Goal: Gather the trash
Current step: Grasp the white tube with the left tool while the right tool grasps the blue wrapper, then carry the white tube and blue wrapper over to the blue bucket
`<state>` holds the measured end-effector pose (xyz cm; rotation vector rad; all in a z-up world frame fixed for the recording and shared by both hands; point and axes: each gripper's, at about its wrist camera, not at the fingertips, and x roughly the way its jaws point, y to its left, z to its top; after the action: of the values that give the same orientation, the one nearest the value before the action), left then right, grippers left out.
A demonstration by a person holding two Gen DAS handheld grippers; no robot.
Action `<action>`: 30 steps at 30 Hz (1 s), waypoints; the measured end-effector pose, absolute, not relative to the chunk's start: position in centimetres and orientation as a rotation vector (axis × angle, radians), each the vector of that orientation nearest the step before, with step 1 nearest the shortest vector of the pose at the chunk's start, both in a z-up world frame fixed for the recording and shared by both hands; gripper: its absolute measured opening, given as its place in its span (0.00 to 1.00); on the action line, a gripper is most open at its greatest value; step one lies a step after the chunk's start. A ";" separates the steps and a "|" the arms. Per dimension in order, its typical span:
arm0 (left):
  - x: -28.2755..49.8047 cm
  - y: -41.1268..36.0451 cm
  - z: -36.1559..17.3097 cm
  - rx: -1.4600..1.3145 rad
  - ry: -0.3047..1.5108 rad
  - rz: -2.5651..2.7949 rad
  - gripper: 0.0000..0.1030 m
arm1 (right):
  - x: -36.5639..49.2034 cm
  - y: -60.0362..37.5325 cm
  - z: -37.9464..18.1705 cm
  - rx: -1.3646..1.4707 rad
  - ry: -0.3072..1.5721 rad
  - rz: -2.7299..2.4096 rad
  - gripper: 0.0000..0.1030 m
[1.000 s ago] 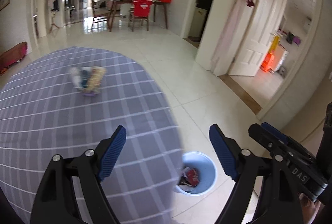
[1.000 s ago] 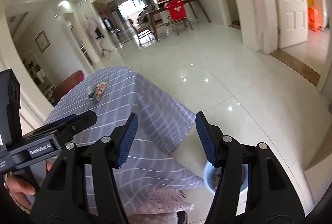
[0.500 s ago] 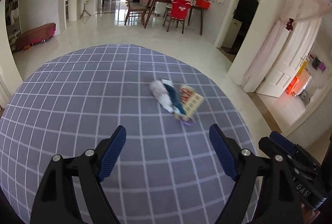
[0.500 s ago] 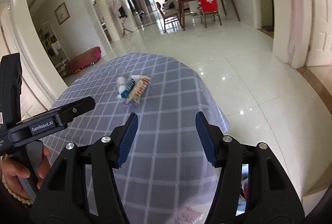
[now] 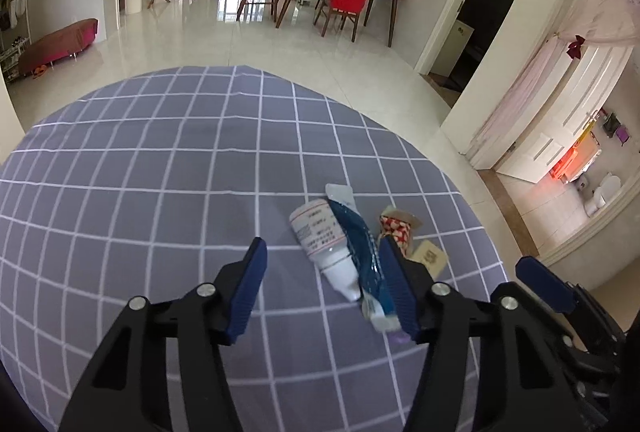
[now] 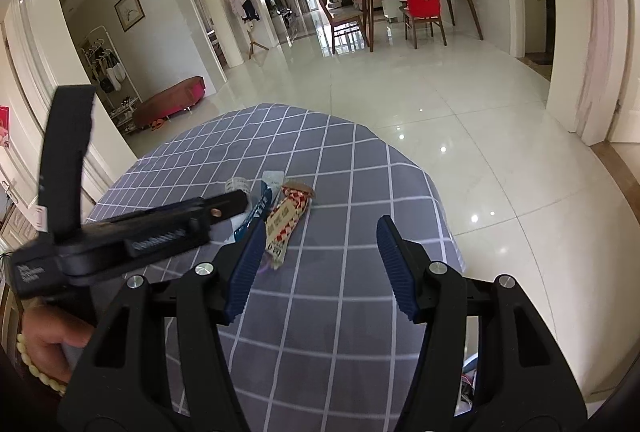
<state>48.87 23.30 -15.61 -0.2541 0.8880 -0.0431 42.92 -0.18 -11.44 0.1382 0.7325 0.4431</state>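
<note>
Wrappers (image 5: 352, 252) lie on grey checked tablecloth (image 5: 160, 192), glossy tiled floor (image 6: 460, 120) beyond.

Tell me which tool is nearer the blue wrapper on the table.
Left. The left tool is open with the blue wrapper against its right finger. The right tool hangs open nearer the table's edge, the wrapper beyond its left finger.
</note>
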 end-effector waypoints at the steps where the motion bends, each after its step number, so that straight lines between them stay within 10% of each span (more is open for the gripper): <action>1: 49.4 23.3 -16.0 -0.261 0.894 -0.050 0.42 | 43.2 -0.1 -11.5 0.135 0.732 0.442 0.56; 3: 49.7 23.4 -16.6 -0.291 0.903 -0.055 0.23 | 43.6 0.1 -11.5 0.136 0.736 0.447 0.55; 30: 43.7 32.2 -15.0 -0.317 0.830 0.056 0.23 | 48.9 10.3 -14.5 -0.115 0.917 0.437 0.26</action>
<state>43.74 32.18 -15.00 -0.3169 0.8302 0.0556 48.92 10.34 -14.54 -0.1151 0.9167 0.4365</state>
